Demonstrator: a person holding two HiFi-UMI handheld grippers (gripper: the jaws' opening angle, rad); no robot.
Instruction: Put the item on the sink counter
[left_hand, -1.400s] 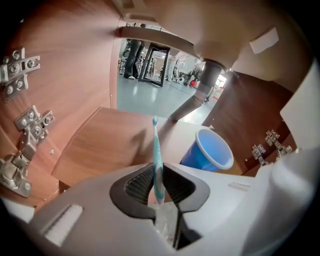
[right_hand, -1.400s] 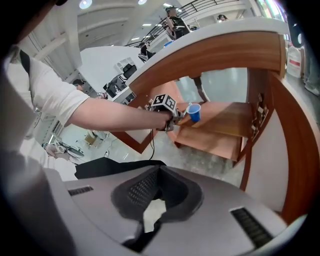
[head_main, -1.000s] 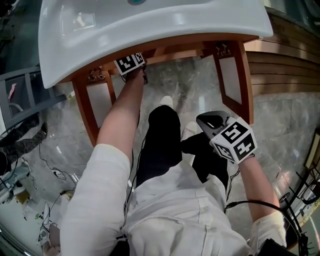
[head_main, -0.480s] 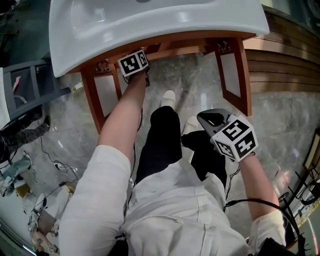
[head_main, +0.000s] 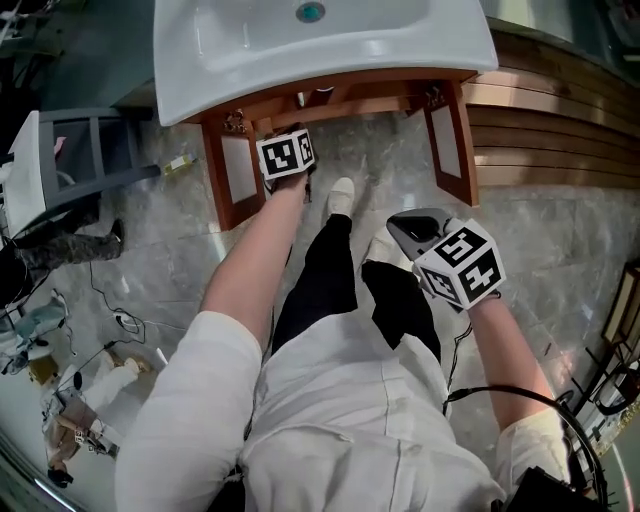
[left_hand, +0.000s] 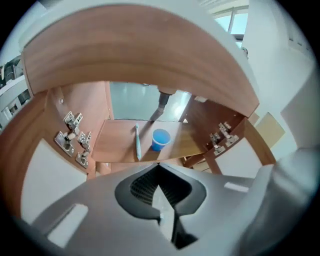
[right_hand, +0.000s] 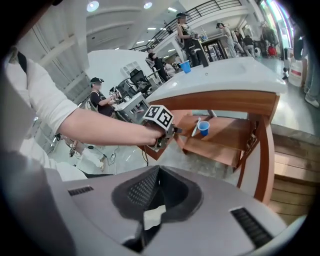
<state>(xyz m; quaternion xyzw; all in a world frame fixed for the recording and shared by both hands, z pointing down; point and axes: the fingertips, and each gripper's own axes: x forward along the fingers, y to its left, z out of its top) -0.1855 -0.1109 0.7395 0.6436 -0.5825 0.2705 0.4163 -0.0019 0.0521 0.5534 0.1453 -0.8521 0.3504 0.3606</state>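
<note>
Left gripper (left_hand: 159, 166) has just closed its jaws on nothing and backed off the brown wooden shelf (left_hand: 115, 145), where the small blue plastic cup (left_hand: 160, 139) and pale toothbrush (left_hand: 137, 141) remain; right gripper (right_hand: 159, 170) likewise together, empty; the white sink desk (head_main: 250, 60) probably needs a fresh grasp

in the head view the sink (head_main: 230, 70) runs off the top edge and covers the shelf (left_hand: 115, 145) beneath it; the toothbrush (left_hand: 137, 141) bristles are too small to tell.

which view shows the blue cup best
Left gripper view: the blue cup sits centred on the wooden shelf beside a toothbrush. Right gripper view shows it smaller; in head view the sink hides it.
</note>
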